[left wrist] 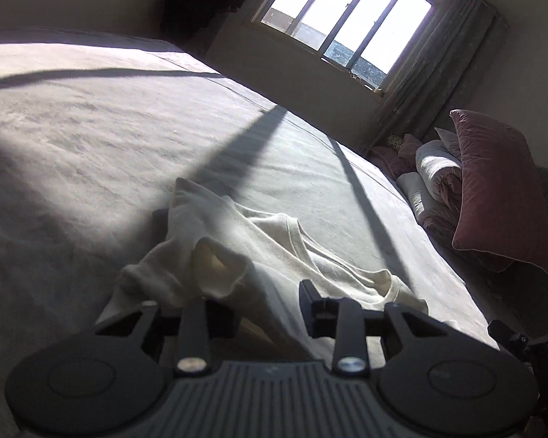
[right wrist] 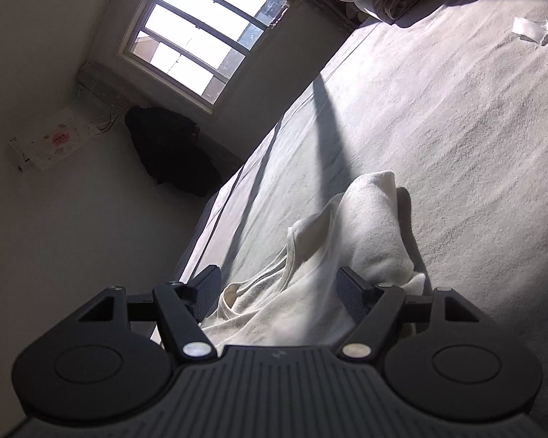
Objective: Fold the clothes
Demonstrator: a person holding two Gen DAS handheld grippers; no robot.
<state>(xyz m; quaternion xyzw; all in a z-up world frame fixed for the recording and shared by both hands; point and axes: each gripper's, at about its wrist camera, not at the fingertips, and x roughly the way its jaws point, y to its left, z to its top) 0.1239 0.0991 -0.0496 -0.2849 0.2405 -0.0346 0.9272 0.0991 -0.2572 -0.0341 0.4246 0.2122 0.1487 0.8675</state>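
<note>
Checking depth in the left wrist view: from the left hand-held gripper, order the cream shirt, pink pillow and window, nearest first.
1. Cream shirt, on the bed just ahead of the left hand-held gripper.
2. Pink pillow, right side.
3. Window, far wall.

Shirt [left wrist: 274,248] on bed [left wrist: 91,127], pillows [left wrist: 500,189] at bed's far end.

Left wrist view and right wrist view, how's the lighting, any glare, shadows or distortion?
Left wrist view: window blown out, bar shadows crossing the bed and white shirt, fisheye bending the bed edge. Right wrist view: same blown-out window, tilted frame, shirt half sunlit, corners dark.
</note>
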